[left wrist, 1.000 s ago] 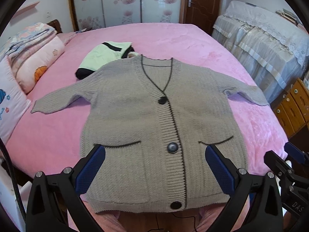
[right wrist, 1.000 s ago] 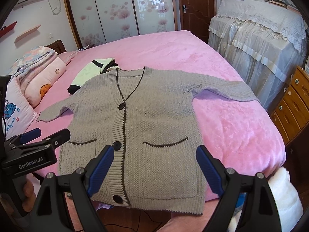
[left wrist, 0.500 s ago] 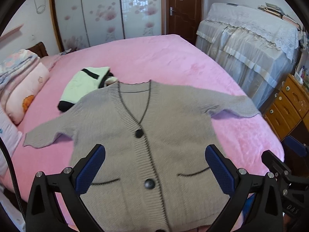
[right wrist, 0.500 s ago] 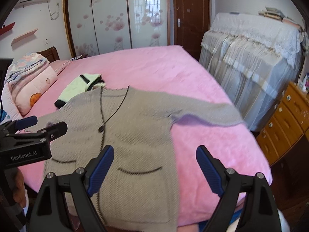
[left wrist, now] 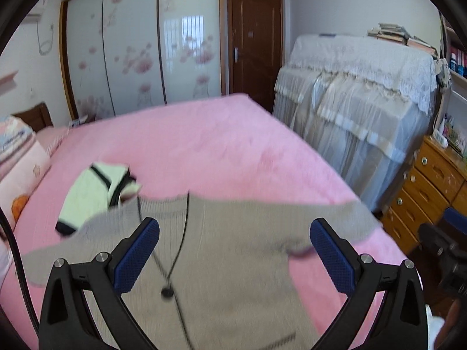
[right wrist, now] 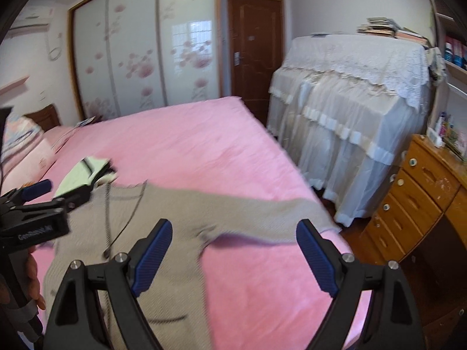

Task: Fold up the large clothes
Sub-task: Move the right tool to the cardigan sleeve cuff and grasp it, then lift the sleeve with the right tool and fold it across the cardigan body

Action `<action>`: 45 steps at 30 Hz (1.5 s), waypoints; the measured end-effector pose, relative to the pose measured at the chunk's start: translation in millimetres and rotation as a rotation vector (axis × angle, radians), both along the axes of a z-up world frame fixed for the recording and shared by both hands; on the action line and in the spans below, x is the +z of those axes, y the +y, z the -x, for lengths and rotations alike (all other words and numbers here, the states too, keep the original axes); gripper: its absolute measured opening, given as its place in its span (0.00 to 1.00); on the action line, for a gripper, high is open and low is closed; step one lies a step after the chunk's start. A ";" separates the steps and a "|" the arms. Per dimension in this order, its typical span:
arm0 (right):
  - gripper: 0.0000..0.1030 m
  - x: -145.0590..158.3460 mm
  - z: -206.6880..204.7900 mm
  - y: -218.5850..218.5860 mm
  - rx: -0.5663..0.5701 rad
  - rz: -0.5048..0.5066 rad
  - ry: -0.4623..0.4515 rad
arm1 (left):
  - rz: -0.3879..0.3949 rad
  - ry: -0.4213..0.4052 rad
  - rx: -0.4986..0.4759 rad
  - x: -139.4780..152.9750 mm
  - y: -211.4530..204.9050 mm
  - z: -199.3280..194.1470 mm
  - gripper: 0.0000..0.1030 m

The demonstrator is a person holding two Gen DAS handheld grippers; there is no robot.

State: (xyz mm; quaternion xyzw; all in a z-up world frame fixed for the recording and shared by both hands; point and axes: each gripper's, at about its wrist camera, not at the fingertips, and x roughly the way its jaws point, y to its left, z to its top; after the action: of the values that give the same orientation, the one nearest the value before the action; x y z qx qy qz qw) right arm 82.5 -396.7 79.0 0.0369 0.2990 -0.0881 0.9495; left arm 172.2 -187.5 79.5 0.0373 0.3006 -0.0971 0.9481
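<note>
A grey knit cardigan [left wrist: 233, 250] [right wrist: 175, 218] lies flat, front up, on the pink bed [left wrist: 204, 151] [right wrist: 189, 145], both sleeves spread outward and dark buttons down its middle. My left gripper [left wrist: 235, 250] hovers open above the chest of the cardigan, holding nothing. My right gripper [right wrist: 233, 253] is open too, above the cardigan's right sleeve and armpit, empty. The left gripper's body [right wrist: 35, 221] shows at the left edge of the right wrist view, held by a hand. The frames are motion-blurred.
A folded pale green and black garment [left wrist: 96, 189] [right wrist: 84, 172] lies beyond the collar. Pillows [left wrist: 20, 169] stack at the left. A lace-draped piece of furniture [left wrist: 359, 99] and a wooden drawer chest [right wrist: 417, 198] stand right of the bed. Wardrobe doors [left wrist: 140, 52] line the back.
Both cameras tilted up and moved toward the cardigan's upper part; the hem and pockets slid out of view. The grippers stayed open and the cardigan has not moved.
</note>
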 end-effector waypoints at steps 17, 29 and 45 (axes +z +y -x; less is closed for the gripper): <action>0.77 -146.7 -118.8 -182.6 -0.252 -0.369 0.246 | 0.093 0.335 -0.134 -116.6 -87.3 -127.4 1.00; 0.46 -258.2 -148.7 -237.2 -0.368 -0.685 0.351 | 0.135 0.337 -0.153 -168.9 -113.3 -133.7 1.00; 0.12 -115.7 -152.5 -38.8 0.186 -0.242 -0.013 | -0.061 0.341 -0.104 -152.6 -44.3 -136.5 1.00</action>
State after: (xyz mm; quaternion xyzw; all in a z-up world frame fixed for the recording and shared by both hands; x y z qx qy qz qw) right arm 234.9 -435.4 -36.7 0.1239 0.3032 0.0373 0.9441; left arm 308.7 -231.7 -73.1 0.0647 0.4575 -0.1418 0.8754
